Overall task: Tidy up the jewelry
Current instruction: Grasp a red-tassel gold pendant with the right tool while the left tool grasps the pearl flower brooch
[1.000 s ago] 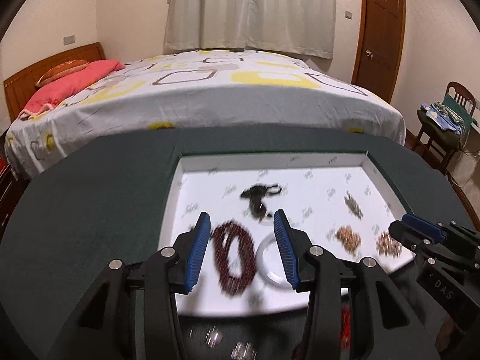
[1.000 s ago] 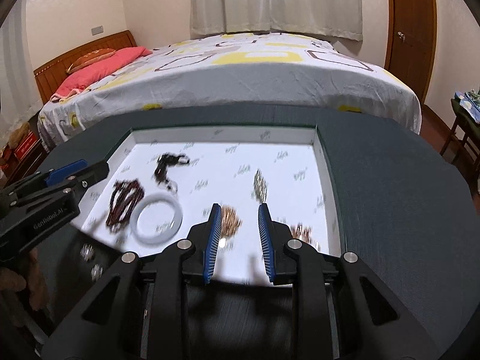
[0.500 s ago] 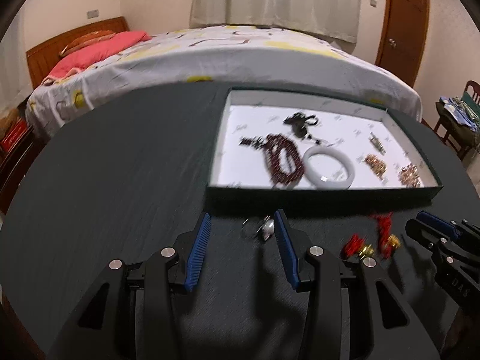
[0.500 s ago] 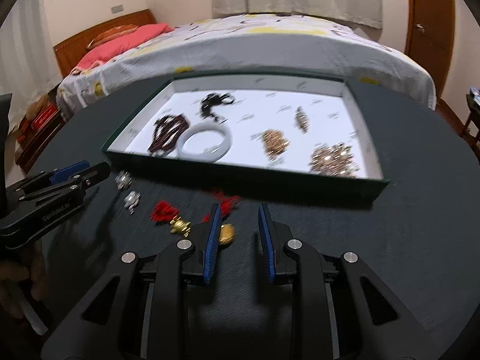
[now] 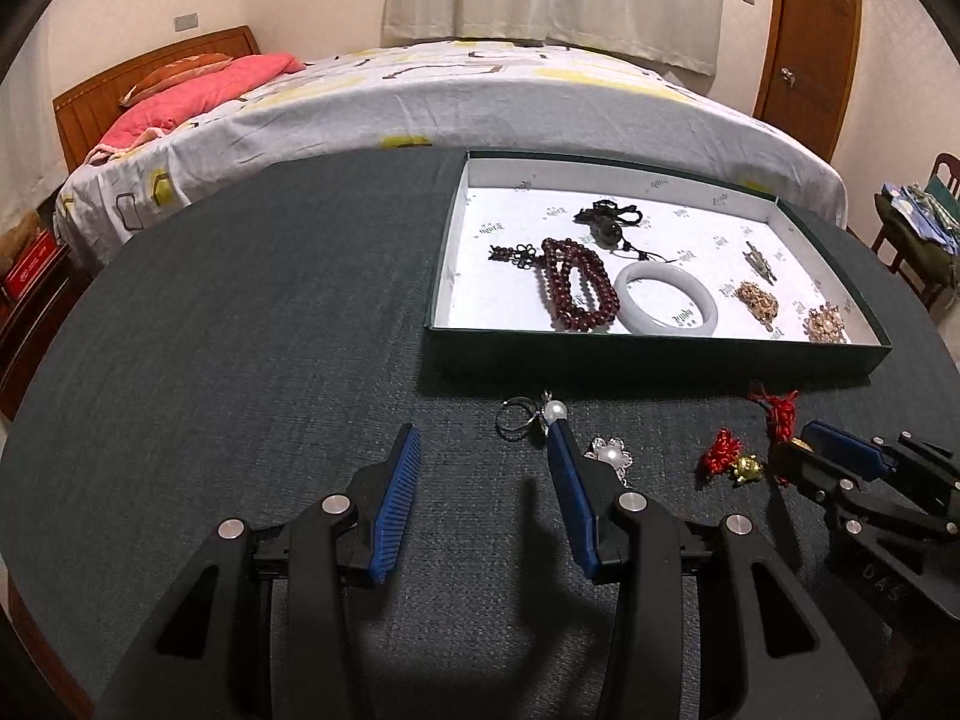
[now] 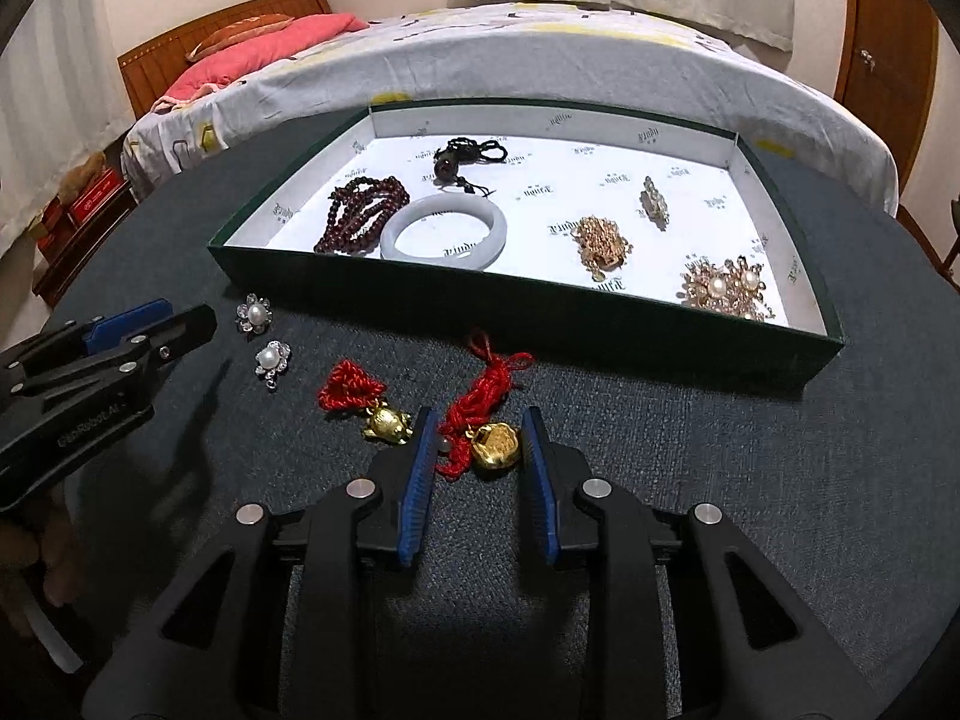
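Note:
A green tray (image 5: 654,349) (image 6: 516,306) with a white lining holds a dark red bead bracelet (image 5: 576,285) (image 6: 360,213), a white bangle (image 5: 666,299) (image 6: 444,231), a black cord pendant (image 5: 606,225) (image 6: 462,159) and gold brooches (image 6: 603,243). In front of it on the dark table lie two pearl ornaments (image 6: 255,313) (image 6: 273,358) and two gold charms on red cords (image 6: 384,420) (image 6: 495,447). My left gripper (image 5: 483,438) (image 6: 180,324) is open and empty just left of the pearl ornaments (image 5: 555,411). My right gripper (image 6: 480,426) (image 5: 804,450) is open, its fingers either side of one gold charm.
The round dark table (image 5: 240,330) runs left of the tray. A bed (image 5: 480,90) with a pink pillow stands behind it. A wooden door (image 5: 810,42) and a chair (image 5: 918,210) with clothes are at the right.
Both grippers have pulled back from over the tray toward the table's near side. The loose ornaments and charms in front of the tray have come into view between the fingers.

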The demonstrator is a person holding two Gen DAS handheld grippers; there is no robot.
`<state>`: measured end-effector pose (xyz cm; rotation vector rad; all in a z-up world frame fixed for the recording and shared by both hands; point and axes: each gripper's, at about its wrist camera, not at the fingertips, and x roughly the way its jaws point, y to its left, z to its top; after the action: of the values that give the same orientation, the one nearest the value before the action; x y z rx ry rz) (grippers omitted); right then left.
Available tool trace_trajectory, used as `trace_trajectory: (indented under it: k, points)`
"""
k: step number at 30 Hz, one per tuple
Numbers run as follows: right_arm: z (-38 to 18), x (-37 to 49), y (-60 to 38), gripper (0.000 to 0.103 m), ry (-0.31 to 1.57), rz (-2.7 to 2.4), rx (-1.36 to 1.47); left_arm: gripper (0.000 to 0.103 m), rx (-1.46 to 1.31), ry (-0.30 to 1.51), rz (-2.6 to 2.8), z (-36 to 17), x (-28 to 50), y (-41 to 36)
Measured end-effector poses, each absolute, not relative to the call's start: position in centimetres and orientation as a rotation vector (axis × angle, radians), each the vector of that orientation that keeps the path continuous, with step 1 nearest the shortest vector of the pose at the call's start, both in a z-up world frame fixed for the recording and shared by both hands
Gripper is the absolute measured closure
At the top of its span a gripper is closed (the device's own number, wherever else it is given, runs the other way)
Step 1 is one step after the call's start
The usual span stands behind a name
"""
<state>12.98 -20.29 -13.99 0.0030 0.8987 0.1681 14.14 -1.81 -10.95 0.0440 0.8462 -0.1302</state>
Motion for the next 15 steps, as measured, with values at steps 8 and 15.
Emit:
trace_trajectory:
  k: [8,15]
  points:
    - [-14.00,12.69,-20.63,0.076,0.893,0.170,0.002,0.059,0.044,0.847,-0.132,-11.04,14.11,-1.94]
    - [-13.62,12.43,-20.96,0.085,0.881,0.165,0.012,0.059,0.042,0.855,-0.133,-11.27,14.04,-1.97]
